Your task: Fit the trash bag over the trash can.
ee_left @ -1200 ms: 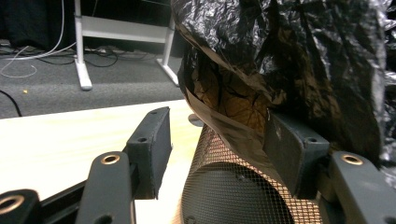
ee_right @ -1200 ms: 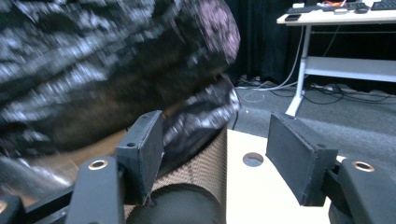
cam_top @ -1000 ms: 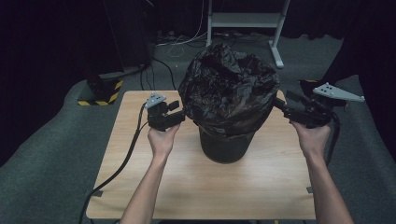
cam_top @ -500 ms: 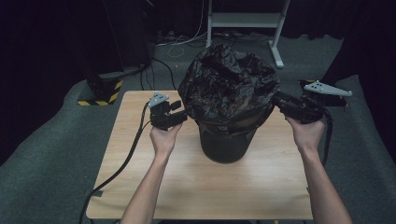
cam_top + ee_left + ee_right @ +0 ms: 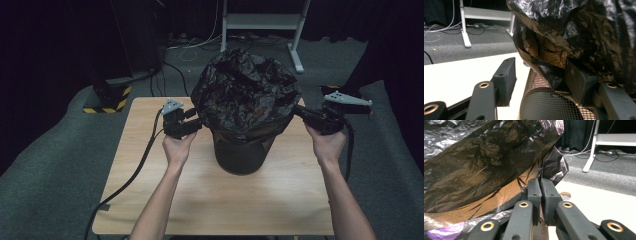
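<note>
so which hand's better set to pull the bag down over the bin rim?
Right. Its tongs are shut on the bag edge; the left tongs stand open beside the bin.

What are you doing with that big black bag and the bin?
A person is fitting a crinkly black plastic bag over a dark wire-mesh bin standing on the light wooden table. The right gripper has just been closing and now pinches the bag's edge on its side. The left gripper stands open at the other side, one jaw tucked under the bag's hem against the mesh. The bag puffs up above the rim.
</note>
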### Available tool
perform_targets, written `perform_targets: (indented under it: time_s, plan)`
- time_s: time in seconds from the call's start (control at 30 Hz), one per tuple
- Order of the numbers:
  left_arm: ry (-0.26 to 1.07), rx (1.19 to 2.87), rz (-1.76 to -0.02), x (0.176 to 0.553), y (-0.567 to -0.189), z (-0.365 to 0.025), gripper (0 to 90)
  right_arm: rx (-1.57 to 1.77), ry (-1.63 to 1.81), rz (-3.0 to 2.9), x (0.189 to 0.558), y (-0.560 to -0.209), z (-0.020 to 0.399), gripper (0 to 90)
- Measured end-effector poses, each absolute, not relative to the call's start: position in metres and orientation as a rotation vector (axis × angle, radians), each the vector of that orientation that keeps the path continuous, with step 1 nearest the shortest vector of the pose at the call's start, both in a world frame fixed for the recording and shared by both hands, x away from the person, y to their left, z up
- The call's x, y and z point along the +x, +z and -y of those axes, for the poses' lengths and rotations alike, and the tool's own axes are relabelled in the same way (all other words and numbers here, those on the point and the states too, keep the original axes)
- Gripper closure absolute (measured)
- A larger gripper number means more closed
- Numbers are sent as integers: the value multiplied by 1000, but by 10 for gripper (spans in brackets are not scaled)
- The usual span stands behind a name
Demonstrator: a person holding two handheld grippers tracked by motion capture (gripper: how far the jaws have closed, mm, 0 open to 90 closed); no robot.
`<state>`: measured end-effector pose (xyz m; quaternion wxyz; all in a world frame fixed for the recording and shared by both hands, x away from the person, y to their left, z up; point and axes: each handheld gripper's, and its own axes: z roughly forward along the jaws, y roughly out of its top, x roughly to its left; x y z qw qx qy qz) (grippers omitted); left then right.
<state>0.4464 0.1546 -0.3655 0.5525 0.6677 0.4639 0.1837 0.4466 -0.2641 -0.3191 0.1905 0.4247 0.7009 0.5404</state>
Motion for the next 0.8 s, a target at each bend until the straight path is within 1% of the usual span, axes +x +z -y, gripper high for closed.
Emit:
perform_targets:
  time_s: [0.2,0.33,0.63,0.8]
  plan:
    - [424,1591,-1100,449,-368,-152,474,1210,1470,-1993,452,-327,260,894]
    - [423,1607,-1099,449,-370,-151,485,1226,1451,-2011,455,-333,259,894]
    - [433,1651,-1090,444,-377,-147,481,1246,1405,-2060,457,-355,256,894]
    - [397,1604,-1094,441,-379,-152,460,1271,1393,-2083,457,-369,255,893]
